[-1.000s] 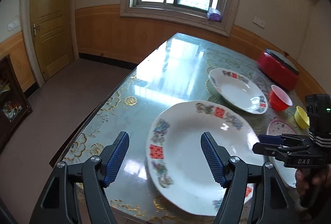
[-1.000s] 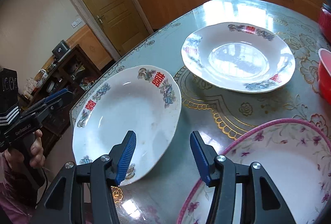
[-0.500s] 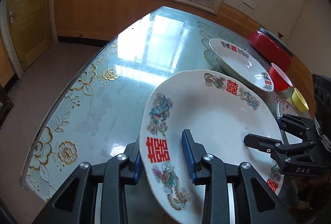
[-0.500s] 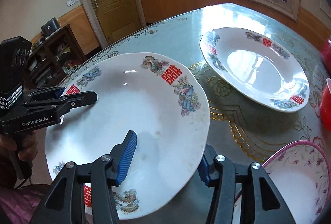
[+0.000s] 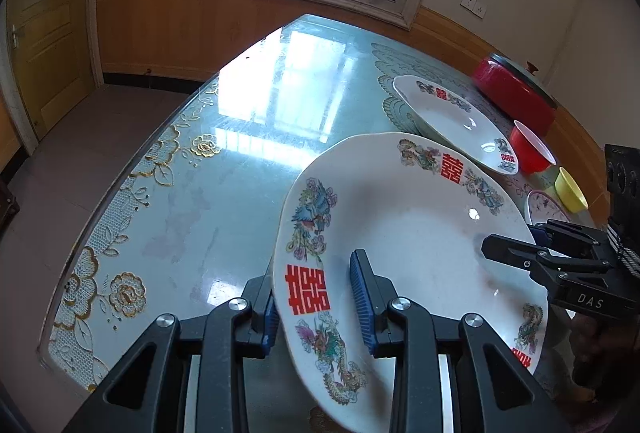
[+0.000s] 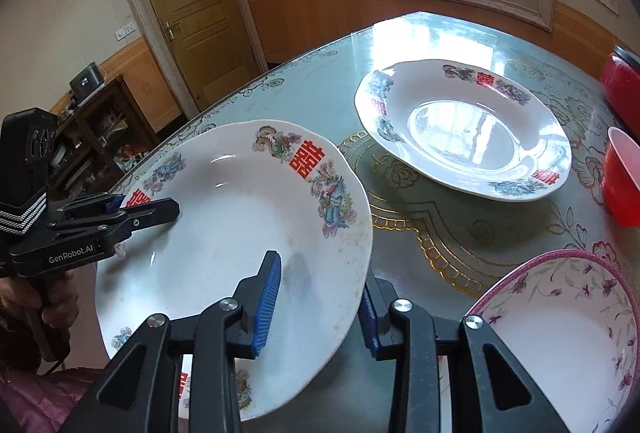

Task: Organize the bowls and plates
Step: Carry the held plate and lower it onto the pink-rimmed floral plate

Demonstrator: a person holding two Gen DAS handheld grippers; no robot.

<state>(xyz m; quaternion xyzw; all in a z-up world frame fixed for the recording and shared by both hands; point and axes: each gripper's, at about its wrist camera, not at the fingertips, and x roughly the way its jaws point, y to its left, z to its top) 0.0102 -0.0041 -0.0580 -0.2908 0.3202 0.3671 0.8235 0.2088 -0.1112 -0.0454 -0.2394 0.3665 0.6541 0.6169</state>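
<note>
Two grippers were found engaged on one decorated plate (image 5: 404, 241) at the near edge of the table (image 5: 224, 169). The left gripper (image 5: 316, 309) had its fingers pinched over the plate's left rim, one blue pad above and one beneath. The right gripper (image 6: 316, 309) straddled the opposite rim; its fingers were closing, one pad over the plate's inner face and the other under the edge, and firm contact could not be confirmed. The plate was seen tilted in the left wrist view, and whether its underside rested on the table could not be told. A second decorated plate (image 6: 460, 137) lay flat farther along the table, with a red bowl (image 6: 622, 181) beside it and a pink-flowered bowl (image 6: 560, 333) near the right gripper. The step in hand was judged to be a two-handed pick-up of the near plate. The next move was judged to require a completed right-side grip, then an even lift and carriage to the second plate for stacking.
</note>
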